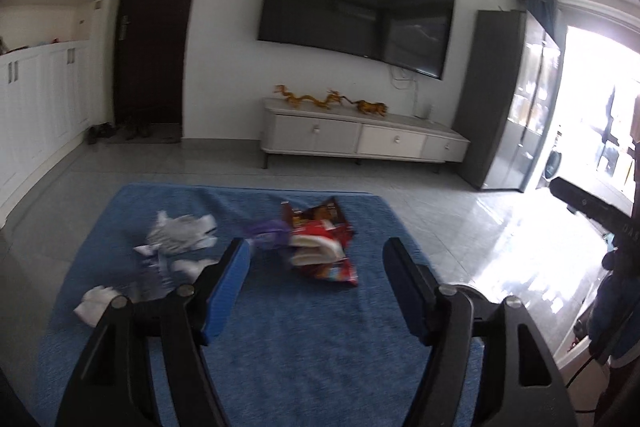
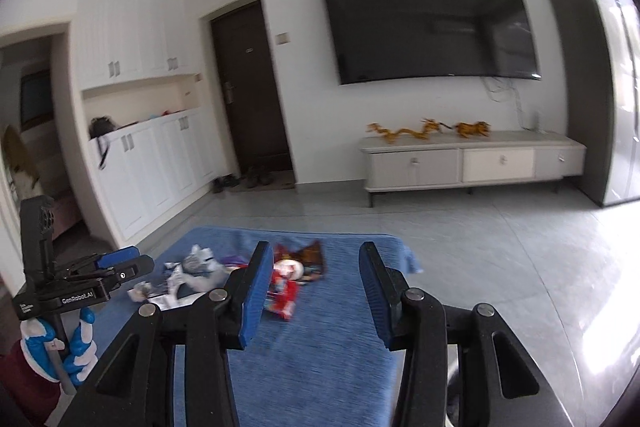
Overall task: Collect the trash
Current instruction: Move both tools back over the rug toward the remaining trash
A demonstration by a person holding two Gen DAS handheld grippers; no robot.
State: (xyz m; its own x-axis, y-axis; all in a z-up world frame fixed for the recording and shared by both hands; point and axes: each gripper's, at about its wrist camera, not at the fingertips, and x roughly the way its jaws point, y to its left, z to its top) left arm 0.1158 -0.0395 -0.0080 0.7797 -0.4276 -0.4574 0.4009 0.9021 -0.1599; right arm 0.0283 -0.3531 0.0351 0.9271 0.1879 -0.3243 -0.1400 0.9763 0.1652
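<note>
Above, both wrist views face a blue fabric-covered table (image 1: pixel 280 327) strewn with litter. Left gripper (image 1: pixel 316 255): its two blue-padded black fingers (image 1: pixel 230 287) stand wide apart, holding nothing and touching nothing, raised over the near half of the cloth. Right gripper (image 2: pixel 312 267): fingers (image 2: pixel 252 291) likewise spread wide, with nothing between them; it hangs above the near right part of the table.

Trash lies in a loose row across the far half of the cloth. A red and brown crumpled snack wrapper (image 1: pixel 324 239) sits near the middle, just beyond the gap of the left gripper. Touching its left side is a small purple wrapper (image 1: pixel 268 233), blurred. Further left lies a crumpled silver-grey foil packet (image 1: pixel 176 239), and at the near left edge a wad of white tissue (image 1: pixel 96 303).

In the right wrist view the same red and brown wrapper (image 2: pixel 298 267) shows partly behind the left finger pad, with the silver-grey packet (image 2: pixel 200 267) to its left. The left gripper (image 2: pixel 128 263) appears there from the side, at the left edge of the table.

Background: a wall-mounted black television (image 1: pixel 356 7), a low white media cabinet (image 1: pixel 360 135) bearing golden dragon figurines (image 1: pixel 312 99), and a dark brown entrance door (image 1: pixel 156 39) at far left.
</note>
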